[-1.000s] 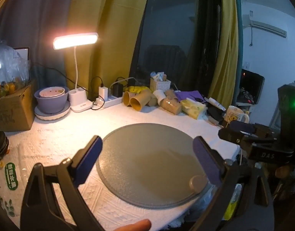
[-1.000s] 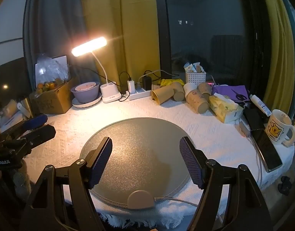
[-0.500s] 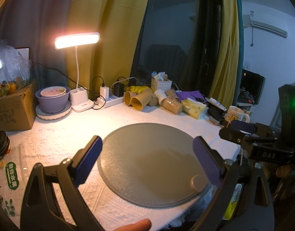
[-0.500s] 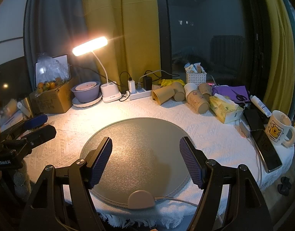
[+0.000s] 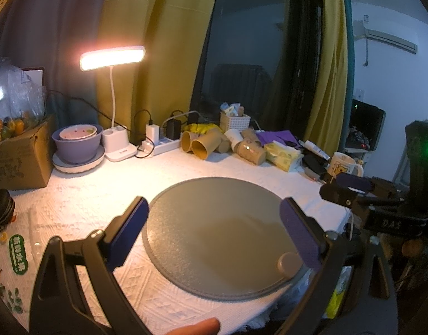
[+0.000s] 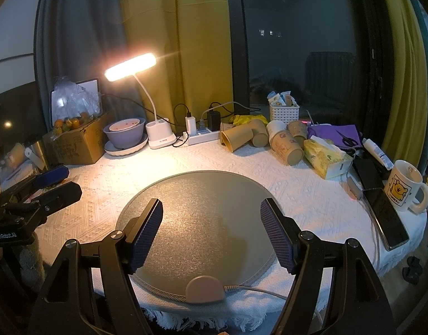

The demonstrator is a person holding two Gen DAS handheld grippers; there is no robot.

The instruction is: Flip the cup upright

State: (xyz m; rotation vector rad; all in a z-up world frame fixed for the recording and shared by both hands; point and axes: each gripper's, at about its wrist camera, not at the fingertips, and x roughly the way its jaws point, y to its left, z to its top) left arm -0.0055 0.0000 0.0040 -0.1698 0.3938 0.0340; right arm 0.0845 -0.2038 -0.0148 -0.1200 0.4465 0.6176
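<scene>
Grey mat sits slightly lower than before; my left gripper and right gripper hover, jaws wide, empty.

Looks like a lived-in room at home, at night. Dark window behind yellow curtains; wall air conditioner. White textured tablecloth cluttered with lit desk lamp, power strip, stacked bowls, tissue pack, cartoon mug, phone, cardboard box of oranges.
</scene>
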